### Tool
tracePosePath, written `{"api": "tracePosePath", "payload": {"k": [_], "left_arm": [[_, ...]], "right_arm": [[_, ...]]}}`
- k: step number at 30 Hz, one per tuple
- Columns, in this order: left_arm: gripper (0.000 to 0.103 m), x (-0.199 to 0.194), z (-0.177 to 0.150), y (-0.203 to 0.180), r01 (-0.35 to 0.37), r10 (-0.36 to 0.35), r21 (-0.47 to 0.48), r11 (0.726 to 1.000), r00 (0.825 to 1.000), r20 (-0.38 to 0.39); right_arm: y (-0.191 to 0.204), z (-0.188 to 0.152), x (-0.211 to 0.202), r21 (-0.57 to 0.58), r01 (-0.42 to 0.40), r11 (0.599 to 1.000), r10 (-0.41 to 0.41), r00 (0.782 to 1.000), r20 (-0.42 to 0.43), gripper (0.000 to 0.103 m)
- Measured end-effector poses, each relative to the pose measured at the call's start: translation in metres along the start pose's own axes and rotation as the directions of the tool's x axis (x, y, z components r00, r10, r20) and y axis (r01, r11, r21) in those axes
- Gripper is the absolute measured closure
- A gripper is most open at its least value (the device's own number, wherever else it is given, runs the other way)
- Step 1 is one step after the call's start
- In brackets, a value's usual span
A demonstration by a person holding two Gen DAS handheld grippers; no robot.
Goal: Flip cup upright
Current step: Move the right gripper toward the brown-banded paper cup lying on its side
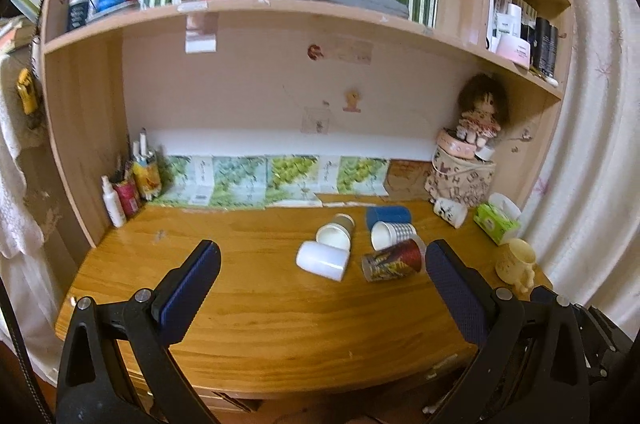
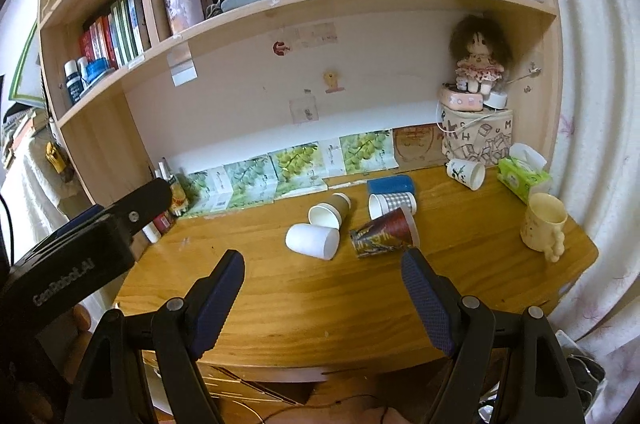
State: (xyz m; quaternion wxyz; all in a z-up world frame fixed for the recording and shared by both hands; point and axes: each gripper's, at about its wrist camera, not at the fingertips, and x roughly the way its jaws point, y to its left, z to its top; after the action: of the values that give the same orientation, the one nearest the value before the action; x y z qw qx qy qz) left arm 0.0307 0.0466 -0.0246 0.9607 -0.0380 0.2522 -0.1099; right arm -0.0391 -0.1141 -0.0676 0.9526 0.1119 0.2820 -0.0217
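Note:
Several paper cups lie on their sides in the middle of the wooden desk (image 1: pixel 260 312): a plain white cup (image 1: pixel 322 260) (image 2: pixel 312 240), a brown cup (image 1: pixel 337 232) (image 2: pixel 330 211), a checked cup (image 1: pixel 392 234) (image 2: pixel 392 204) and a red patterned cup (image 1: pixel 394 260) (image 2: pixel 382 234). A panda-print cup (image 1: pixel 451 211) (image 2: pixel 466 172) lies at the back right. My left gripper (image 1: pixel 322 260) is open and empty, short of the cups. My right gripper (image 2: pixel 322 270) is open and empty, just short of the cups.
A blue sponge (image 2: pixel 390 184) lies behind the cups. A cream mug (image 2: pixel 542 227) stands upright near the right edge, with a green tissue pack (image 2: pixel 520 177) behind it. A printed box with a doll (image 2: pixel 478 63) stands at the back right. Bottles (image 1: pixel 132 183) stand back left.

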Motion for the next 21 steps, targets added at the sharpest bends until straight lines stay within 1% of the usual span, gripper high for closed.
{"api": "tracePosePath", "payload": {"k": [5, 9, 14, 21], "left_arm": [[0.001, 0.014, -0.003, 0.003, 0.031, -0.032, -0.010, 0.999, 0.997, -0.075], [0.001, 0.024, -0.004, 0.012, 0.035, -0.041, -0.051, 0.998, 0.992, -0.118], [0.001, 0.039, 0.001, 0.024, 0.024, -0.040, -0.104, 0.994, 0.987, -0.154], [0.001, 0.063, 0.010, 0.027, 0.009, -0.032, -0.124, 0.992, 0.982, -0.183]], "right_arm": [[0.000, 0.000, 0.003, 0.003, 0.019, 1.000, -0.019, 0.999, -0.038, 0.022], [0.003, 0.005, 0.010, -0.017, 0.016, 1.000, -0.017, 0.998, -0.062, 0.022], [0.010, 0.013, 0.023, -0.096, -0.004, 0.995, -0.005, 0.996, -0.087, 0.022], [0.014, 0.031, 0.051, -0.224, -0.055, 0.973, 0.031, 0.993, -0.110, 0.022]]}}
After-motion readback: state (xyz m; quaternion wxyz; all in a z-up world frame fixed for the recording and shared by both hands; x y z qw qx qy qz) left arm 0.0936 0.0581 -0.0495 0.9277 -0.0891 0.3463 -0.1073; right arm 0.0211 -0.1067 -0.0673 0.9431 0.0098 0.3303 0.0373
